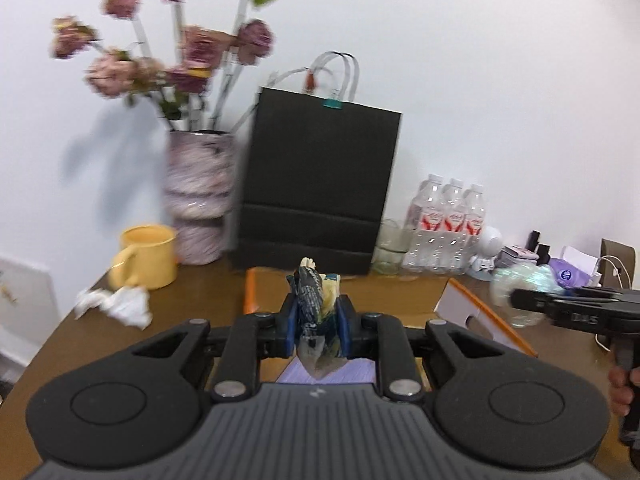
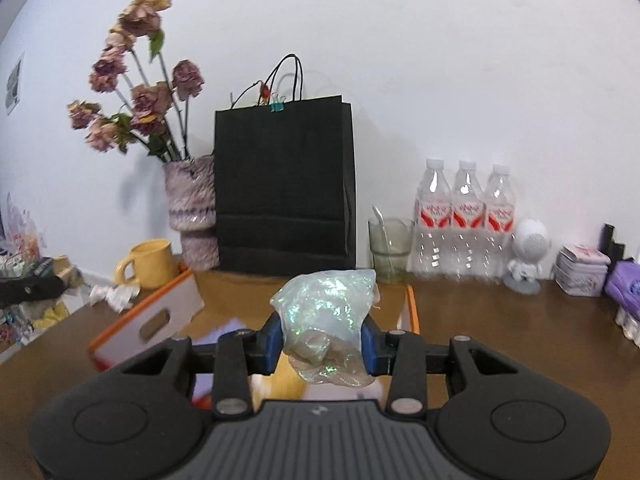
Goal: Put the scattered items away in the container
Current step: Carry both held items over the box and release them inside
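My left gripper (image 1: 317, 320) is shut on a crumpled dark blue and cream wrapper (image 1: 312, 296), whose ends stick out above and below the blue pads. It hovers over an open cardboard box with orange-edged flaps (image 1: 460, 308). My right gripper (image 2: 324, 336) is shut on a scrunched iridescent plastic bag (image 2: 328, 308), held above the same box (image 2: 156, 320). In the left wrist view the right gripper (image 1: 520, 300) enters from the right with that bag (image 1: 516, 284), blurred. A hand (image 1: 618, 388) holds its handle. Purple paper lies inside the box.
A black paper bag (image 2: 284, 188) stands behind the box against the wall. A vase of dried flowers (image 2: 192, 208), a yellow mug (image 2: 150, 264) and crumpled tissue (image 2: 114, 294) are on the left. A glass (image 2: 390, 248), water bottles (image 2: 466, 220), a white figurine (image 2: 526, 256) and a tin (image 2: 582, 270) are on the right.
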